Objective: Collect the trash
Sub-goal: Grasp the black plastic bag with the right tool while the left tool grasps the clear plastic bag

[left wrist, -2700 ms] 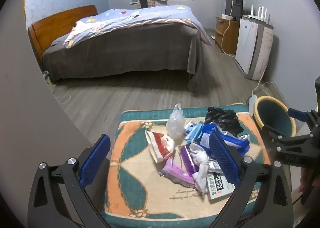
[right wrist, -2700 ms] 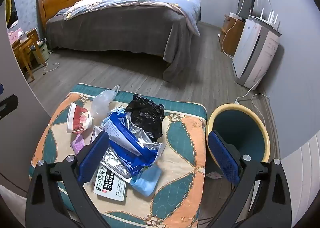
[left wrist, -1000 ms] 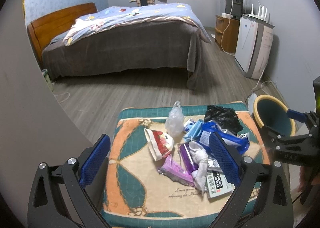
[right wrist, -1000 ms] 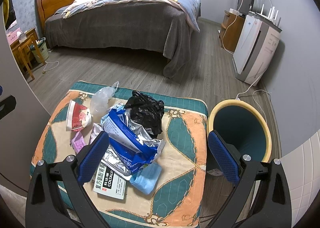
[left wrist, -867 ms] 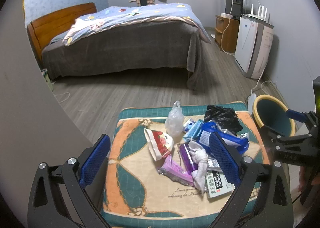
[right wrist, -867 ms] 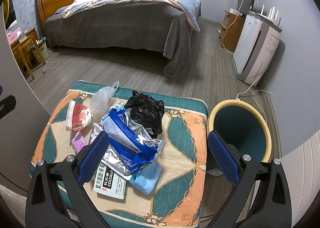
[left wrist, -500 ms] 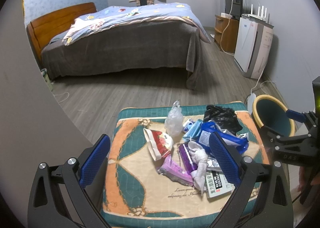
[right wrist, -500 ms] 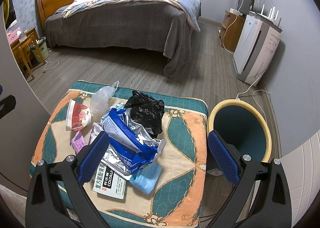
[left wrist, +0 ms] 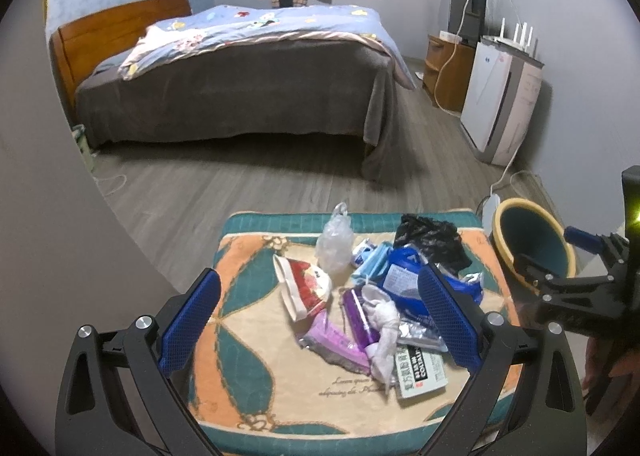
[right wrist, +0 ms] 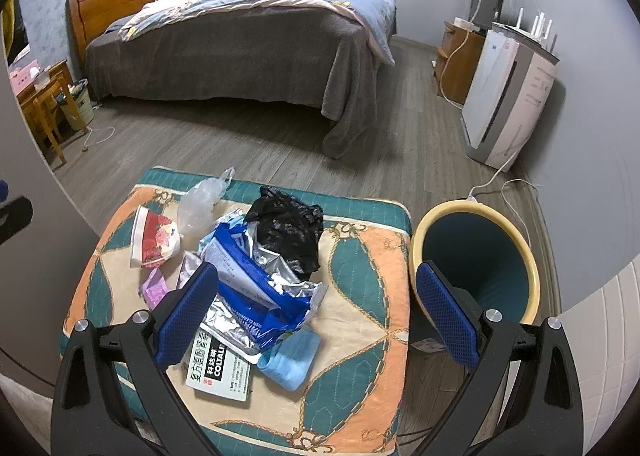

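A heap of trash lies on a patterned orange and teal cushion (left wrist: 248, 340) (right wrist: 360, 336): a black plastic bag (right wrist: 288, 228) (left wrist: 430, 240), a blue foil pouch (right wrist: 256, 280) (left wrist: 404, 280), a clear bag (right wrist: 198, 203) (left wrist: 334, 242), a red and white wrapper (right wrist: 150, 242) (left wrist: 304, 288), purple packets (left wrist: 336, 340), a white medicine box (right wrist: 218, 370) (left wrist: 418, 370), and a pale blue packet (right wrist: 290, 356). A teal bin with a yellow rim (right wrist: 476, 260) (left wrist: 532, 240) stands right of the cushion. My left gripper (left wrist: 316, 320) and right gripper (right wrist: 316, 316) hover open above the heap, holding nothing.
A bed with a grey cover (left wrist: 240, 95) fills the far side of the room. A white appliance (right wrist: 508, 103) and a wooden cabinet (right wrist: 456, 63) line the right wall, with a cable on the floor (right wrist: 504, 183). A small wooden table (right wrist: 44, 95) stands at far left.
Both views have drifted very slightly; the trash, the bin and both open grippers stand as before.
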Motion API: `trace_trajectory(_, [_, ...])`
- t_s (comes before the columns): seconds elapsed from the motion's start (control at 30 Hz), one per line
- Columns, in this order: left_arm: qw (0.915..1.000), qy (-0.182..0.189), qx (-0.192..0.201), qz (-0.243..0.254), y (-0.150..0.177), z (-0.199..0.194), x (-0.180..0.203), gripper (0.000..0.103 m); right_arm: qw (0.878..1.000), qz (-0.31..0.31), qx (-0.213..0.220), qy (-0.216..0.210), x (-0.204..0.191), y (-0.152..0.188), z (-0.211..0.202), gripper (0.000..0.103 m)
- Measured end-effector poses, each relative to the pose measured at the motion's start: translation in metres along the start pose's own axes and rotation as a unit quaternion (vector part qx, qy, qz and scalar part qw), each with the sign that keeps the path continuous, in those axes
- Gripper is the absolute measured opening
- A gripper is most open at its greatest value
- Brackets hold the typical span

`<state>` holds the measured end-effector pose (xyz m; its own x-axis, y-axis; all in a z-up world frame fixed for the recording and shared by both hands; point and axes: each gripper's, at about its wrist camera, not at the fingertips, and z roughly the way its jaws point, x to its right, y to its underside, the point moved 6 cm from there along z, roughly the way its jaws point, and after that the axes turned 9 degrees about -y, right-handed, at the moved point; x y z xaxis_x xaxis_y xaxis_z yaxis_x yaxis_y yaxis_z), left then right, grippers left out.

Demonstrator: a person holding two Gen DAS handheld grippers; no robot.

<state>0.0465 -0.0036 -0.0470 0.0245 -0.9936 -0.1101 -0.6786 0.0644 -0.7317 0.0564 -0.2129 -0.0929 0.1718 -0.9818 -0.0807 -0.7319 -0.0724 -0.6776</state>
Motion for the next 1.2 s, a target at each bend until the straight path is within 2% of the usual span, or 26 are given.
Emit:
trace_trajectory(0.1, [0.9998, 0.003, 0.017, -0.009, -0.005, 0.0, -0.003, 0.098, 1.0, 0.007, -0.01, -0.008, 0.005, -0.003, 0.004, 0.097])
trace_trajectory(0.17, [0.9999, 0.013, -0.003, -0.004, -0.008, 0.009, -0.002, 0.098, 1.0, 0.011, -0.02, -0.013, 0.009, -0.005, 0.009, 0.097])
trace_trajectory(0.23, [0.9999, 0.01, -0.007, 0.003, -0.014, 0.019, -0.006, 0.098, 0.999, 0.021, -0.037, -0.02, 0.017, -0.008, 0.017, 0.097])
trace_trajectory(0.33, [1.0, -0.003, -0.005, 0.003, -0.031, 0.04, -0.015, 0.098, 0.998, 0.044, -0.045, -0.032, 0.029, -0.015, 0.027, 0.097])
trace_trajectory(0.43, [0.9999, 0.003, -0.012, -0.003, -0.039, 0.071, -0.019, 0.098, 0.996, 0.066, -0.054, -0.039, 0.039, -0.027, 0.046, 0.097])
trace_trajectory(0.5, [0.9993, 0.021, -0.03, 0.006, -0.037, 0.099, -0.015, 0.098, 0.995, 0.069, -0.06, -0.042, 0.044, -0.033, 0.062, 0.097])
trace_trajectory(0.6, [0.9986, 0.009, -0.045, 0.028, -0.034, 0.136, -0.009, 0.098, 0.994, 0.071, -0.074, -0.043, 0.051, -0.039, 0.098, 0.097])
trace_trajectory(0.7, [0.9973, 0.012, -0.055, 0.047, -0.029, 0.168, 0.001, 0.098, 0.992, 0.077, -0.09, -0.049, 0.055, -0.035, 0.125, 0.097])
trace_trajectory(0.83, [0.9945, 0.018, -0.073, 0.074, -0.02, 0.204, 0.017, 0.098, 0.985, 0.094, -0.113, -0.089, 0.05, -0.027, 0.161, 0.097])
trace_trajectory(0.97, [0.9896, 0.037, -0.102, 0.095, -0.008, 0.236, 0.03, 0.095, 0.98, 0.076, -0.133, -0.129, 0.034, -0.021, 0.178, 0.095])
trace_trajectory(1.07, [0.9864, 0.064, -0.112, 0.102, -0.005, 0.248, 0.041, 0.09, 0.976, 0.062, -0.148, -0.15, 0.023, -0.017, 0.183, 0.086])
trace_trajectory(1.13, [0.9833, 0.08, -0.122, 0.11, -0.002, 0.253, 0.049, 0.08, 0.973, 0.06, -0.156, -0.161, 0.02, -0.014, 0.186, 0.069])
trace_trajectory(1.2, [0.9785, 0.091, -0.138, 0.123, 0.006, 0.256, 0.057, 0.06, 0.971, 0.055, -0.163, -0.166, 0.019, -0.011, 0.186, 0.053])
